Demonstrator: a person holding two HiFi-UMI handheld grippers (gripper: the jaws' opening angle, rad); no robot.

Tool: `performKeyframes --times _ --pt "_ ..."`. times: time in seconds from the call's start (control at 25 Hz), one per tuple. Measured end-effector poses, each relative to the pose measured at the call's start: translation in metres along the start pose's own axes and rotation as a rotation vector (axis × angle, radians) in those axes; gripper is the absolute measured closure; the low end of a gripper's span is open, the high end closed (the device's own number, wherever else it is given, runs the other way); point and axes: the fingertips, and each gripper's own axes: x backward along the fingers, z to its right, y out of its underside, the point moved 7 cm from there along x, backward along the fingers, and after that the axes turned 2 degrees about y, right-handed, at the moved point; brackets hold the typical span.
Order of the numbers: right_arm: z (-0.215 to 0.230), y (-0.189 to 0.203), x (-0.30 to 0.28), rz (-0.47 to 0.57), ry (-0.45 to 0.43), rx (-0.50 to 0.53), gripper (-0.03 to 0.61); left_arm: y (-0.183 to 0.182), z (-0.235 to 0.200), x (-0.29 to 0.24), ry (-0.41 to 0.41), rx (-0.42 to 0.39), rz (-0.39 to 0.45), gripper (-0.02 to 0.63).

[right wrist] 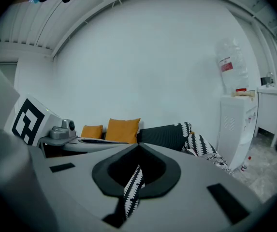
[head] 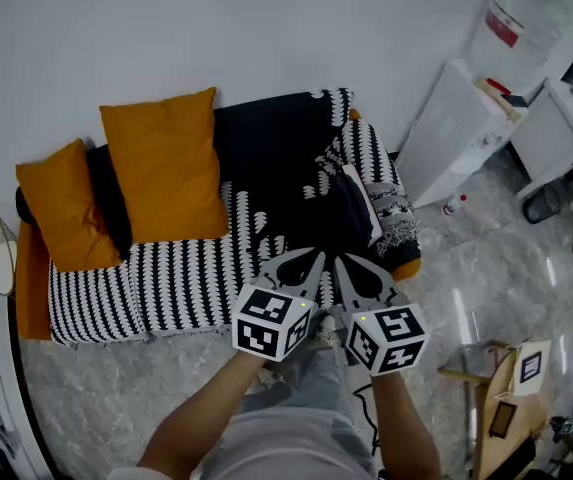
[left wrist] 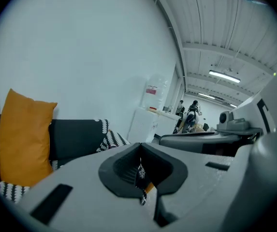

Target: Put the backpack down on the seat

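Dark, with a pale edge along one side, the backpack [head: 350, 211] lies on the sofa seat [head: 191, 278], at the end by the sofa's right arm, and nothing holds it. Just in front of it we hold both tongs side by side over the seat's front edge. Our bare forearms [head: 206, 418] come up from below, and the marker cubes [head: 271, 323] sit close together. The left tongs [head: 311, 259] [left wrist: 140, 148] are pressed together. Through their slit we see only a sliver of dark cloth and a bit of orange, and we cannot tell whether that is pinched or lies beyond. The right tongs [head: 345, 262] [right wrist: 138, 150] are likewise pressed together, with black-and-white patterned cloth showing in the slit. Two orange cushions [head: 166, 163] lean on the sofa's back at its left end. Off to the right stands a white dispenser [head: 456, 128] carrying an upturned water jug [head: 506, 18] [right wrist: 229, 64]. The jug has a red label whose print is too small for us to read, and we cannot tell what is in it.
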Motion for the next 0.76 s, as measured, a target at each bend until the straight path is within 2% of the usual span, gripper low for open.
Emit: performKeyframes --times 0.76 --pt "-0.009 0.004 0.013 0.004 0.027 0.007 0.577 0.005 0.011 0.012 0.019 -0.026 0.005 0.609"
